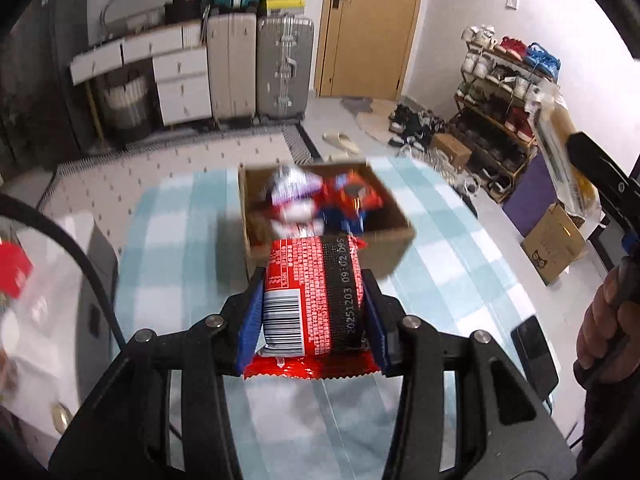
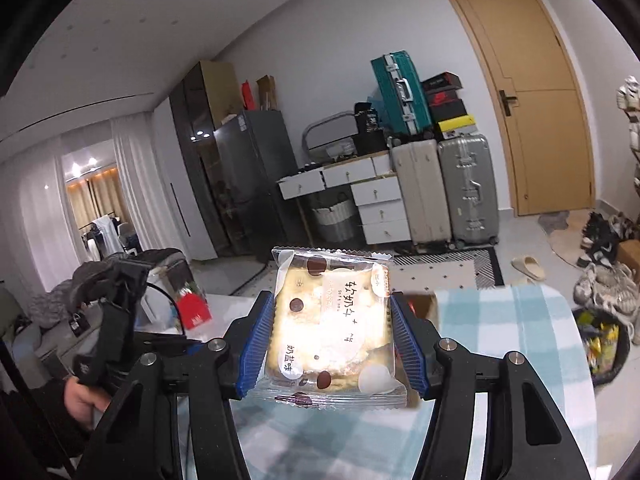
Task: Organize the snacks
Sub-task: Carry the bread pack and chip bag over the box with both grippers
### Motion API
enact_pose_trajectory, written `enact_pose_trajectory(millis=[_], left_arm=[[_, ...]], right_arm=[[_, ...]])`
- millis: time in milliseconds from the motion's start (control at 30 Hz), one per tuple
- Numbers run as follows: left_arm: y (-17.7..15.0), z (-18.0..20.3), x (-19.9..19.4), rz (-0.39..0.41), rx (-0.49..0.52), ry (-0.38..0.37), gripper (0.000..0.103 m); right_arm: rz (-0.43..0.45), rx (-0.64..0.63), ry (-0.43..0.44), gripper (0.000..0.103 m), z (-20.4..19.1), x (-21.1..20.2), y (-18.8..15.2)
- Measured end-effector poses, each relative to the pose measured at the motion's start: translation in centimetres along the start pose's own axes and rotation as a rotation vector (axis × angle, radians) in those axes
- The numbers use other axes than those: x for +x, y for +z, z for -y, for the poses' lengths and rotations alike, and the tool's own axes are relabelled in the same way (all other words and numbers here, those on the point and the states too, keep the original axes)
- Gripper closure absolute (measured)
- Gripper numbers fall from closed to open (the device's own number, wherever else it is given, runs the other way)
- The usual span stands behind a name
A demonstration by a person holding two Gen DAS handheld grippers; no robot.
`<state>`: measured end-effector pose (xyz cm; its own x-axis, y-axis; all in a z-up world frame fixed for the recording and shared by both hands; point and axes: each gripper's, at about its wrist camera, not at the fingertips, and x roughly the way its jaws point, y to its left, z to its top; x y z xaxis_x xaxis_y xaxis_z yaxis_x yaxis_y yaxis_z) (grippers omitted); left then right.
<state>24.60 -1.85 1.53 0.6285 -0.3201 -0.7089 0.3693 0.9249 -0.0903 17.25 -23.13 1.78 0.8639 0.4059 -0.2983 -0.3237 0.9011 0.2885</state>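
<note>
Left tongs [image 1: 314,312]: clenched on a red snack packet [image 1: 316,300], blue ribbed pads pressing both its long sides; barcode and printed date face up. Packet held above the counter, its far end reaching the near wall of the cardboard box [image 1: 396,256].

Right tongs [image 2: 328,336]: clenched on a clear-wrapped biscuit packet [image 2: 332,324], pale biscuits with brown dots on the wrapper, blue pads on both side edges. Packet held in the air over the counter, well above the cloth.

Cardboard box: open-topped, on the counter's blue-and-white checked cloth [image 1: 180,240], just beyond the left tongs. Contents blurred: red, blue and white wrappers [image 1: 316,200].

Counter, further items: dark phone [image 1: 534,356] near its right edge, lying flat.

Surroundings: two upright suitcases [image 1: 260,68] beside a white drawer unit [image 1: 180,80]; wooden door [image 1: 368,28]; shoe rack [image 1: 500,100] at right, shoes on the floor beside it.
</note>
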Motion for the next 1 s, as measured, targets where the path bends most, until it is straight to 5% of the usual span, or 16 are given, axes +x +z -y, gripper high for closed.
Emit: enact_pose_trajectory(millis=[300, 533, 833, 1000], left_arm=[[8.6, -1.0, -1.0, 0.032, 0.038, 0.002, 0.061], [13.5, -2.1, 4.9, -0.062, 0.017, -0.029, 0.061], [12.1, -2.8, 11.8, -0.133, -0.009, -0.07, 0.061], [10.7, -2.0, 13.9, -0.153, -0.008, -0.069, 0.061]], right_arm=[[-0.034, 0.014, 0.013, 0.045, -2.1, 4.6, 7.7], [-0.128, 0.015, -0.058, 0.045, -0.7, 11.2, 11.2], [-0.403, 0.084, -0.119, 0.045, 5.3, 21.7, 6.6], [-0.455, 0.101, -0.118, 0.045, 6.7, 23.4, 3.9]])
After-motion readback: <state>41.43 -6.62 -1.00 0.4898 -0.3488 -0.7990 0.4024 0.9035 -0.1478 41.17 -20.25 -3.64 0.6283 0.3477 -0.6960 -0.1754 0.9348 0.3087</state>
